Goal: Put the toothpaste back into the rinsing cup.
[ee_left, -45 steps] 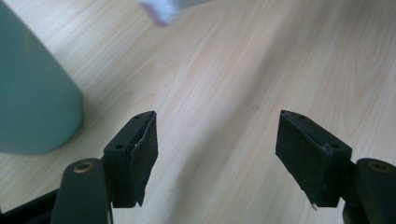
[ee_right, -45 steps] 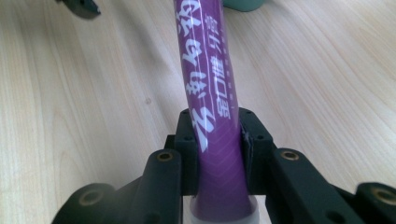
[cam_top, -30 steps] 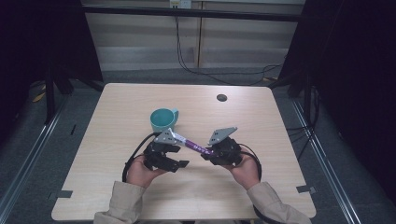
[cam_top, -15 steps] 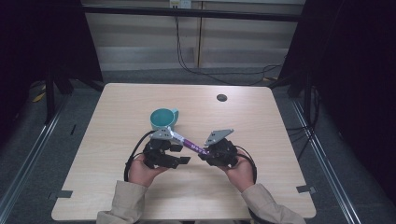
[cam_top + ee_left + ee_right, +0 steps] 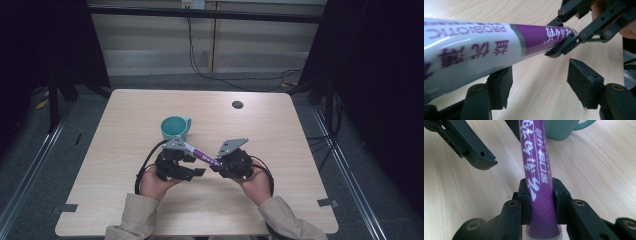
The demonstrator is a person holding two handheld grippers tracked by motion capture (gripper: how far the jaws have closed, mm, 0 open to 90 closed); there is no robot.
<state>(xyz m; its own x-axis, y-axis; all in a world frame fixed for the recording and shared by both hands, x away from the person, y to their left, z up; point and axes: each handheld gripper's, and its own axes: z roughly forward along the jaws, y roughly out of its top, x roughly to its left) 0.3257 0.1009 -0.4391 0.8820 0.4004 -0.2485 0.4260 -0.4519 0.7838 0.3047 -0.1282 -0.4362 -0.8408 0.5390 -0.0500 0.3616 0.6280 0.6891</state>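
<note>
On the wooden table a teal mug stands just beyond the two grippers. The right gripper pinches the purple end of a toothpaste tube, held above the tabletop. The left gripper is spread wide, the tube's white end lying over one jaw.

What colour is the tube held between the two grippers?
Purple and white tube with printed lettering; the left gripper view shows it best.
</note>
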